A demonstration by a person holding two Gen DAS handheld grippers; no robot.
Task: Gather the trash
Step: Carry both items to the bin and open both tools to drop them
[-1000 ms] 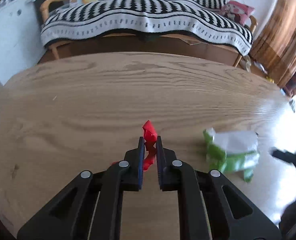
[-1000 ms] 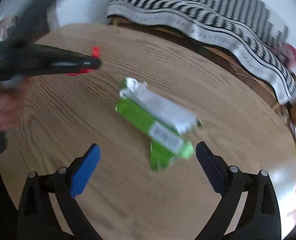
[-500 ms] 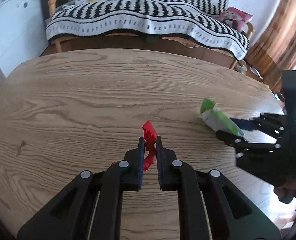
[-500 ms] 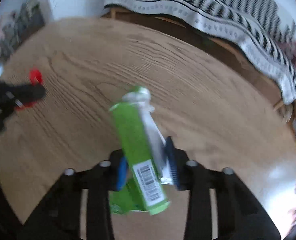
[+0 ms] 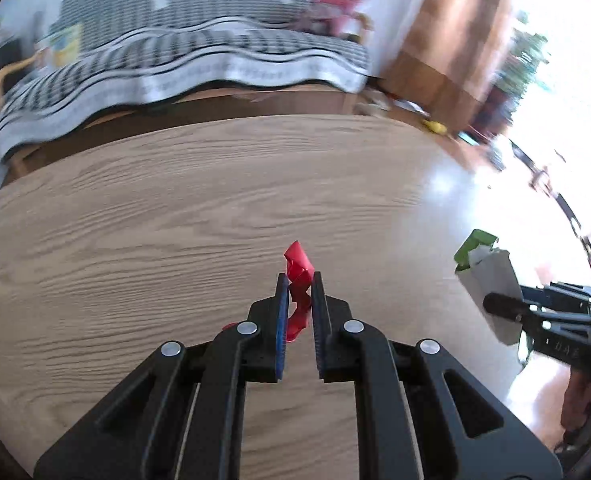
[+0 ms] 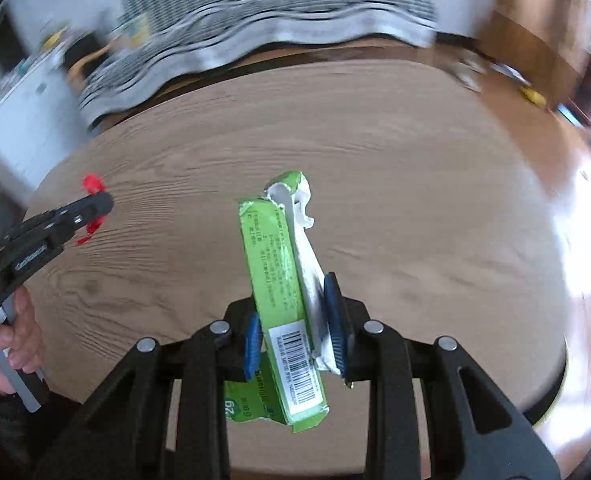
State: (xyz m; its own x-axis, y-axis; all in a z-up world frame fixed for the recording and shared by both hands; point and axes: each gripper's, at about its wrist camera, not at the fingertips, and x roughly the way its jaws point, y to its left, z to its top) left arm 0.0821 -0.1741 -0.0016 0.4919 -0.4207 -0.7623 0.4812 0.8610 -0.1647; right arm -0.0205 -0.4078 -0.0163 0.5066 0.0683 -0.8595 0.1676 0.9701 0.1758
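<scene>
The left gripper (image 5: 298, 300) is clenched on a crumpled red scrap (image 5: 298, 276), held just above the wooden table (image 5: 175, 220). The right gripper (image 6: 295, 320) clamps a flattened green carton (image 6: 279, 280) near its barcoded end, far end sticking up. Judging from this, both pieces are lifted; carry them level and squeezed firm, since the carton's long overhang could lever loose.
</scene>
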